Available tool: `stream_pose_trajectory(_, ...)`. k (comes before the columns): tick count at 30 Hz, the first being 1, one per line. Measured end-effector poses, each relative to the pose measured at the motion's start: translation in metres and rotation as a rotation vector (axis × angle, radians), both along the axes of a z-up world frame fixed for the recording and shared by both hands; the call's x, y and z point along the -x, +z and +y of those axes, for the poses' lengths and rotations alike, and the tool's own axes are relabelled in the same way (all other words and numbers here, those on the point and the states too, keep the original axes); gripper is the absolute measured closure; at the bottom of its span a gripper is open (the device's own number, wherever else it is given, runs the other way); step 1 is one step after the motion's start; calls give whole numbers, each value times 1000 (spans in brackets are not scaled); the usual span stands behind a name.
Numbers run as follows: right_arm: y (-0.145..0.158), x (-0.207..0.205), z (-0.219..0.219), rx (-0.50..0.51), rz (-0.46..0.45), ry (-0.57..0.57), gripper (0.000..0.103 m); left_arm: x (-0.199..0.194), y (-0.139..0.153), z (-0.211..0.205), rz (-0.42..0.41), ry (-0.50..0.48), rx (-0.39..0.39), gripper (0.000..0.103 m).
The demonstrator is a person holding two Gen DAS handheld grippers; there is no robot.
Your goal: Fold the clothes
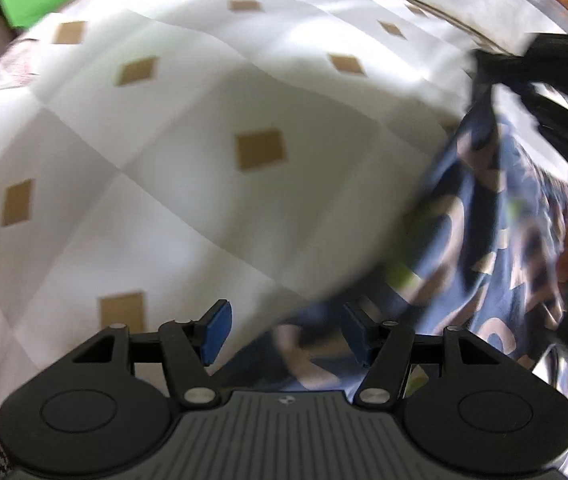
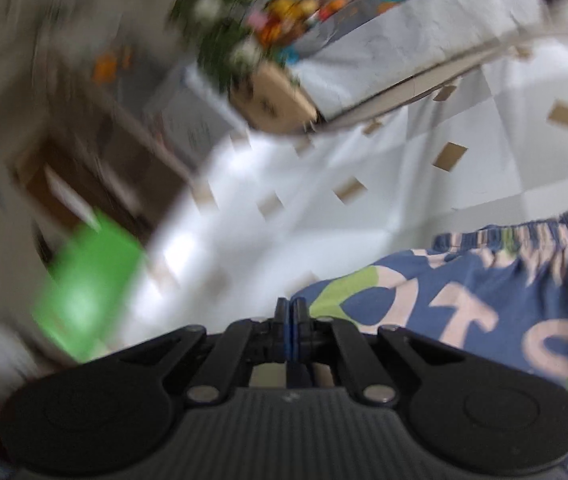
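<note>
Blue lettered cotton shorts (image 2: 484, 300) right of clenched right gripper (image 2: 291, 320); left gripper (image 1: 284, 332) released above them.

Blue garment (image 2: 464, 308) bears large pale letters, seemingly "O", "T", "S".

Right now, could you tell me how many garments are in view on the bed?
1: a blue patterned garment lying on the white bedspread, beside both grippers. Others may be hidden outside the blurred views.
</note>
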State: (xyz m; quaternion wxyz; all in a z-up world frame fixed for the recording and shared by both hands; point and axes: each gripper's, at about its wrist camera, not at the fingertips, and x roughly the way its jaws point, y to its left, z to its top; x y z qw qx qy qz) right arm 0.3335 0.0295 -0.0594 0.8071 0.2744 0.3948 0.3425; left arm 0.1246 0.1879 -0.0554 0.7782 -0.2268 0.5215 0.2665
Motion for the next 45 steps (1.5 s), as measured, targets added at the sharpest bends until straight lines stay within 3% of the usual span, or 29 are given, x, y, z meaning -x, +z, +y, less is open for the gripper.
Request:
stream_pose_trajectory(2,8,-1,-3,-31,-1,-33,95,1,3,9,-6,35,-8,44)
stream_pose_trajectory(6,21,10,-2,83,-81,-11,85,4,5,17,-12,61,-5,44)
stream_pose_trajectory(12,22,44,-18,269,-112,42,80,3,1,6,-12,7,24,43)
stream_pose_trajectory(17,23,91,-52,392,-62,37,71,-1,-5,-13,-3,-86,55,43)
stream_pose_trajectory(24,21,152,-91,516,25,-30,60,-4,-7,-42,0,-215,-1,43)
stream_pose_trajectory(29,13,158,-110,529,81,-81,56,-6,-18,-51,25,-270,11,43)
stream_pose_trajectory(38,12,153,-122,550,120,-98,51,-4,-25,-62,28,-326,-43,38)
stream_pose_trajectory(45,19,154,-122,534,113,-94,50,4,-28,-57,38,-325,-34,27)
